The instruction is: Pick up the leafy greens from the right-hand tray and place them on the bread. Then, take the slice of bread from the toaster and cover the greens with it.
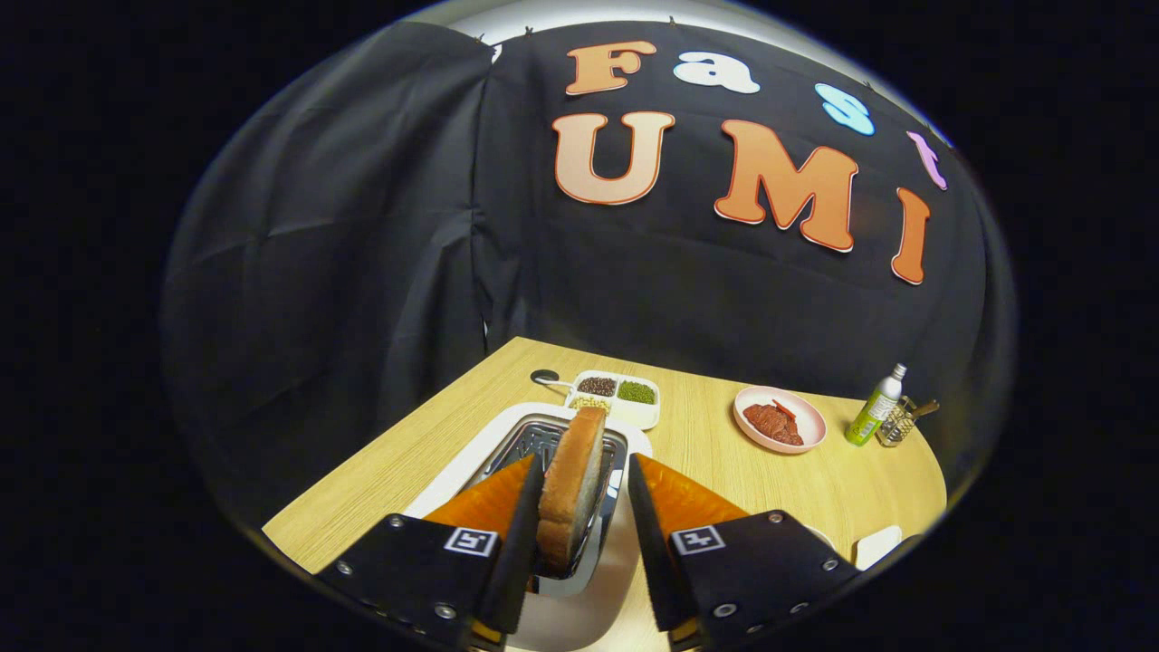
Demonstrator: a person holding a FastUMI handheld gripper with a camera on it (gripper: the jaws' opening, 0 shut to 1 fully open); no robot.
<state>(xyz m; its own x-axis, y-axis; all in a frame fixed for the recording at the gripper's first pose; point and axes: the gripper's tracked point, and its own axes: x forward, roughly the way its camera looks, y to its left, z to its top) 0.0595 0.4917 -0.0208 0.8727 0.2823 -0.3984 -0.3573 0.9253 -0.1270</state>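
Gripper [579,507] fingers open, straddling the upright tan bread slice [572,484] standing in the white metal-slotted toaster [543,444]; left finger touching, right finger apart.

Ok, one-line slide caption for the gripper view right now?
Gripper open around the upright bread slice standing in the toaster.

Divided dish [616,395], meat plate [779,418], green bottle [874,407].

A golden-crusted slice of bread [572,489] stands upright on edge in the white-bodied, metal-slotted toaster [543,444], partly risen above its slot.
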